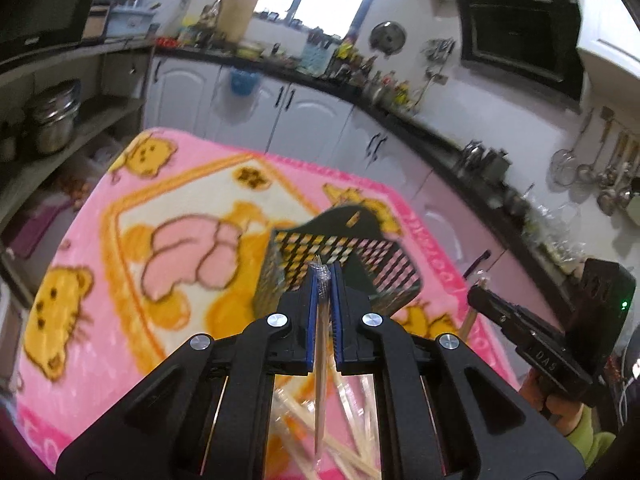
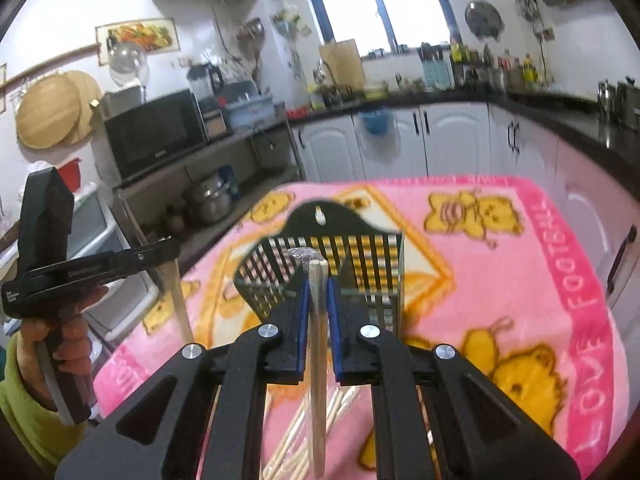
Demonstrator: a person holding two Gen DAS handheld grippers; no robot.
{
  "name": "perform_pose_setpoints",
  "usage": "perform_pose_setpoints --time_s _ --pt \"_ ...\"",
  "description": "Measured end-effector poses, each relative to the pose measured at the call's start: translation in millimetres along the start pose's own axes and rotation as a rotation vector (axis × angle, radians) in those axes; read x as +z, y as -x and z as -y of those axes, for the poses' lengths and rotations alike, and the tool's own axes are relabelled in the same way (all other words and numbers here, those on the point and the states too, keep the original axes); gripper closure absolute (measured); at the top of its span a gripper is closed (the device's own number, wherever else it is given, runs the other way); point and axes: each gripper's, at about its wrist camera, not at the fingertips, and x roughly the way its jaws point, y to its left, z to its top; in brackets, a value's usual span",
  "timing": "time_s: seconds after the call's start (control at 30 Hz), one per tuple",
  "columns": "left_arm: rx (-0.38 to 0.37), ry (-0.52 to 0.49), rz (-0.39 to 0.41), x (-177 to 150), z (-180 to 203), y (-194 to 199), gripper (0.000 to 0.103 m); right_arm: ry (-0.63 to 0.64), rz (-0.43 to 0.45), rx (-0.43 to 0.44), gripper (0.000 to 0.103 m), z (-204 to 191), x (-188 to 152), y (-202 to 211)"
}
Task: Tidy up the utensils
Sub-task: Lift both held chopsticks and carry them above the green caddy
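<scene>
Now I have each claw pinching one wrapped chopstick pair, left claw [image 1: 325,280] and right claw [image 2: 318,280], both raised near the black mesh holder [image 2: 320,264] on the pink blanket [image 2: 520,280], presumably for dropping in upright.

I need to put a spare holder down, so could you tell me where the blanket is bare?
Free: the blanket's wide stretch left of the black mesh holder and its pink border right of it. Crowded: the near edge, strewn with wrapped chopsticks beneath both tools.

Two close fisheye views along each tool, angled down, sharing the black basket [image 1: 340,248] on pink blanket [image 2: 500,248].
</scene>
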Motion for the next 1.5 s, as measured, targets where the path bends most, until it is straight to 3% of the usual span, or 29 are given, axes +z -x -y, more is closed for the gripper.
perform_pose_setpoints --time_s 0.5,0.97,1.13,1.5 --pt "-0.013 -0.092 0.142 53.7 43.6 16.7 0.100 0.044 0.235 -0.021 0.094 2.6 54.8 28.1" --pt "0.059 -0.122 0.280 104.3 52.5 12.8 0.100 0.052 0.400 -0.049 0.094 18.1 106.3 21.3" --pt "0.120 -0.142 0.313 107.8 49.2 -4.2 0.100 0.062 0.406 -0.070 0.094 24.6 107.3 5.7" --pt "0.144 -0.130 0.266 84.2 27.9 -47.1 0.099 0.034 0.345 -0.114 0.094 35.4 80.0 -37.7"
